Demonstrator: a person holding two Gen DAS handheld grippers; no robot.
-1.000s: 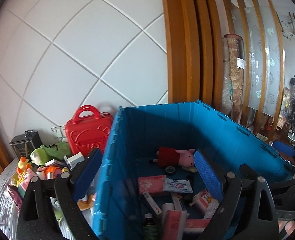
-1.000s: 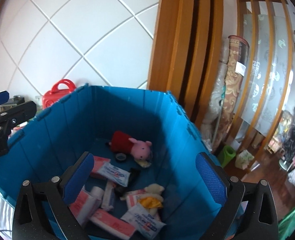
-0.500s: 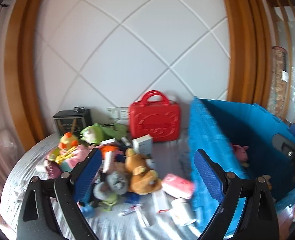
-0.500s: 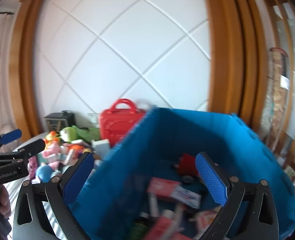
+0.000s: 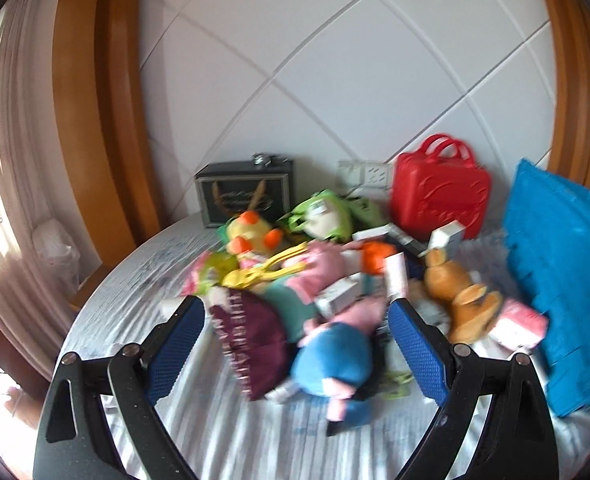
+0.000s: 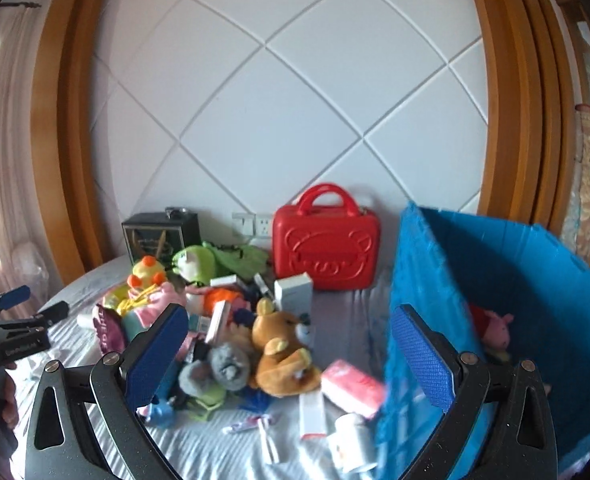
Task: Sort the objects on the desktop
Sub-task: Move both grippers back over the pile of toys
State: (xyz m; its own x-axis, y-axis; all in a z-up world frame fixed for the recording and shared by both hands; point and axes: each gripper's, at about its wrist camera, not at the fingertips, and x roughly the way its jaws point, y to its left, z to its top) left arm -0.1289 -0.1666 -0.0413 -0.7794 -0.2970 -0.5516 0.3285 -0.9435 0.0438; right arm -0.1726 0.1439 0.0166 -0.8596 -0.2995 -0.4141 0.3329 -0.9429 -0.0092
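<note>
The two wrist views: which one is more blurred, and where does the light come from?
Left wrist view: strong motion blur over the toy pile, daylight through the curtain at the left edge. Right wrist view: sharper; the brown bear reads clearly, only the blue bin near edge smears.

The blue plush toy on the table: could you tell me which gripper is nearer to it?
Left. The left gripper hovers open right over the blue plush toy, which lies between its fingers in that view. The right gripper hangs open nearer the blue crate.

Both wrist views face toy pile, wall
</note>
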